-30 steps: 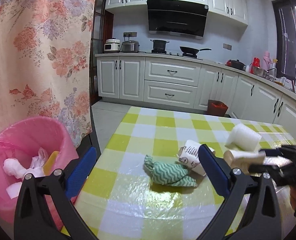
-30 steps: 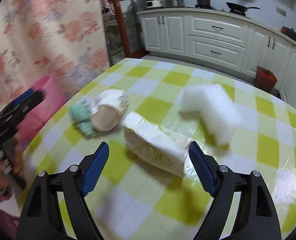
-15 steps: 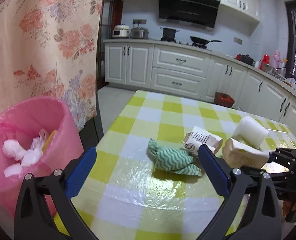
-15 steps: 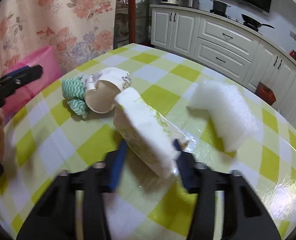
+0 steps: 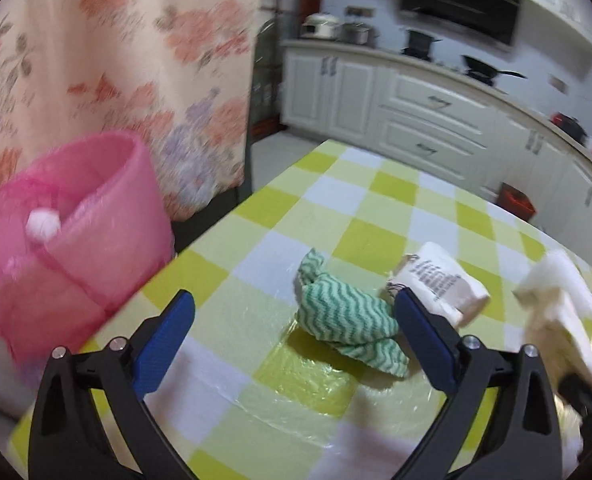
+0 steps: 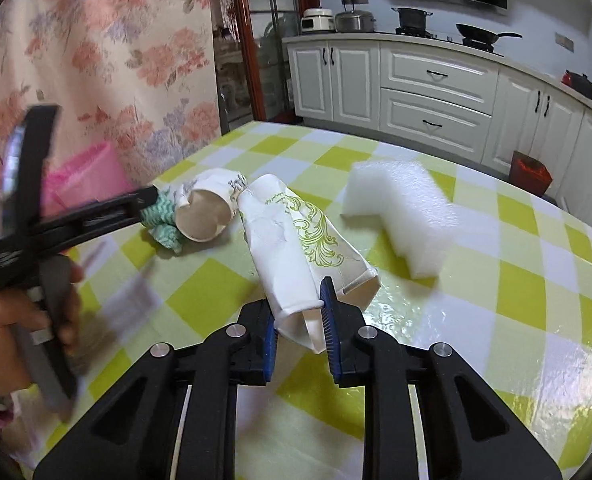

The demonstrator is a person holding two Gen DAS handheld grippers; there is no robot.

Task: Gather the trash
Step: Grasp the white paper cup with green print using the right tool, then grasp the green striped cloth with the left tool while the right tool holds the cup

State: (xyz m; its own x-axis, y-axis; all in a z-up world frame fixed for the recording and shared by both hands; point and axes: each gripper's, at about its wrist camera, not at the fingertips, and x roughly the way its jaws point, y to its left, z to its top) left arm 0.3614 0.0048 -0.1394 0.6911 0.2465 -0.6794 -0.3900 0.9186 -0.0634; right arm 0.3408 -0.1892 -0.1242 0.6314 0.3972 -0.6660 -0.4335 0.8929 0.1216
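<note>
My right gripper (image 6: pixel 299 320) is shut on a crushed white paper bag with green scrollwork (image 6: pixel 296 248), lifted off the checked table (image 6: pixel 516 288); the bag also shows blurred in the left wrist view (image 5: pixel 556 320). My left gripper (image 5: pixel 292 324) is open and empty, with a green-and-white wavy cloth (image 5: pixel 344 316) between its fingers on the table. A tipped paper cup (image 5: pixel 440 284) lies just right of the cloth, its mouth facing me in the right wrist view (image 6: pixel 206 212). A white foam block (image 6: pixel 408 212) lies further right.
A pink bin lined with a pink bag (image 5: pixel 56 248) stands off the table's left edge and holds white scraps. A floral curtain (image 5: pixel 116 60) hangs behind it. Kitchen cabinets (image 6: pixel 436 84) and a small red bin (image 6: pixel 530 170) lie beyond the table.
My right gripper has closed on the paper bag and lifted it. My left gripper has swung left and nearer the green cloth, staying open.
</note>
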